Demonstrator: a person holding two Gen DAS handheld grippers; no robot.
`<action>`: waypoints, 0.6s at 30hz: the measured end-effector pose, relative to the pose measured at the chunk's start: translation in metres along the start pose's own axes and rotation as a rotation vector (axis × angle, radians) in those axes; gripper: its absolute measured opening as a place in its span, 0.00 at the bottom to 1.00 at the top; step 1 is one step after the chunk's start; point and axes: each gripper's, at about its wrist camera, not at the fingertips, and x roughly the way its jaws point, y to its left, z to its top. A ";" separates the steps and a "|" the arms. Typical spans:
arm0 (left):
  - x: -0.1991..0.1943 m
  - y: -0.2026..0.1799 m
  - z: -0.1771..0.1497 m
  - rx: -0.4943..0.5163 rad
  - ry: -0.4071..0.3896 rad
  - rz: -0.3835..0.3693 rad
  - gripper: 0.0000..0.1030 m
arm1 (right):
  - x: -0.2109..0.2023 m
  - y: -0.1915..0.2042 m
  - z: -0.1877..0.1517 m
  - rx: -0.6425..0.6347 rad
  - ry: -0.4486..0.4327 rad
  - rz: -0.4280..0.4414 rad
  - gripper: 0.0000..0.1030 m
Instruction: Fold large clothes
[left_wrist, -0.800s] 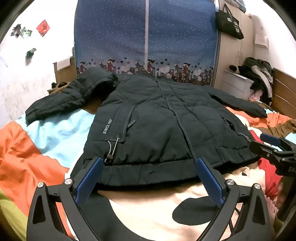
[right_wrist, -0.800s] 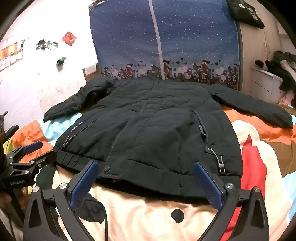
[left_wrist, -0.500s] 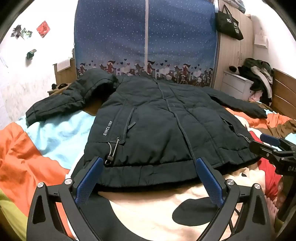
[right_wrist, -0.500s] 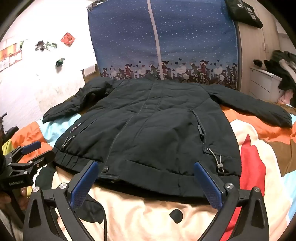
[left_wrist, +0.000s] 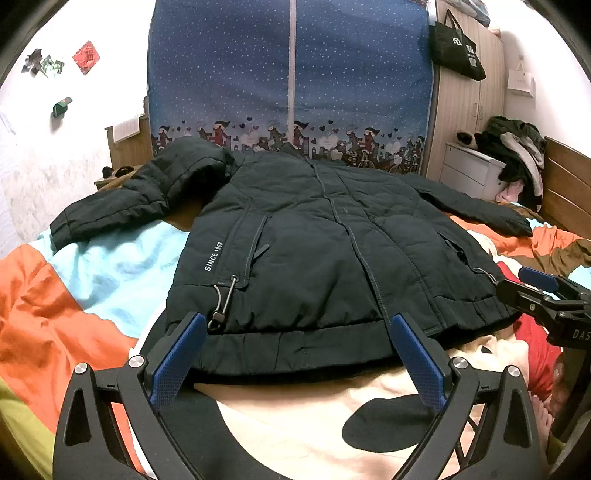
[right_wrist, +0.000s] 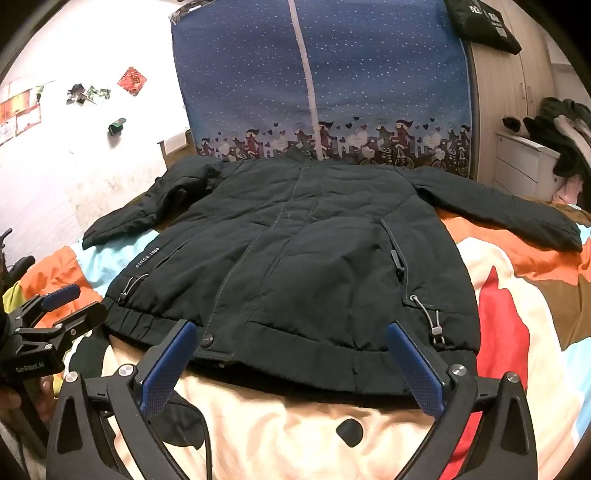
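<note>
A dark padded jacket (left_wrist: 314, 258) (right_wrist: 303, 258) lies spread face up on the bed, hem toward me, both sleeves out to the sides. Its left sleeve (left_wrist: 133, 199) is bunched and folded near the shoulder; its right sleeve (right_wrist: 498, 214) stretches flat. My left gripper (left_wrist: 295, 332) hovers open just in front of the hem's left half, nothing between its blue pads. My right gripper (right_wrist: 291, 343) is open in front of the hem's right half, also holding nothing. Each gripper shows at the edge of the other's view: the right one (left_wrist: 546, 295), the left one (right_wrist: 55, 314).
The bed has a colourful quilt (left_wrist: 55, 314) in orange, pale blue, cream and red. A blue dotted fabric wardrobe (left_wrist: 291, 74) stands behind the bed. A wooden wardrobe with a black bag (left_wrist: 458, 48) and a white drawer unit piled with clothes (left_wrist: 513, 155) stand at the right.
Both grippers have crept slightly forward toward the jacket's hem, which now sits a little nearer in each view. Both stay open; the jacket has not moved.
</note>
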 end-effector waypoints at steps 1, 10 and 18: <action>-0.001 -0.001 0.000 0.000 0.000 0.000 0.95 | 0.000 0.000 0.000 0.000 0.000 0.001 1.00; 0.000 0.000 0.001 -0.003 -0.002 0.001 0.95 | 0.000 0.000 0.000 -0.001 0.002 0.003 1.00; -0.001 0.001 0.001 -0.005 -0.003 0.000 0.95 | 0.001 0.001 -0.001 -0.003 0.003 0.004 1.00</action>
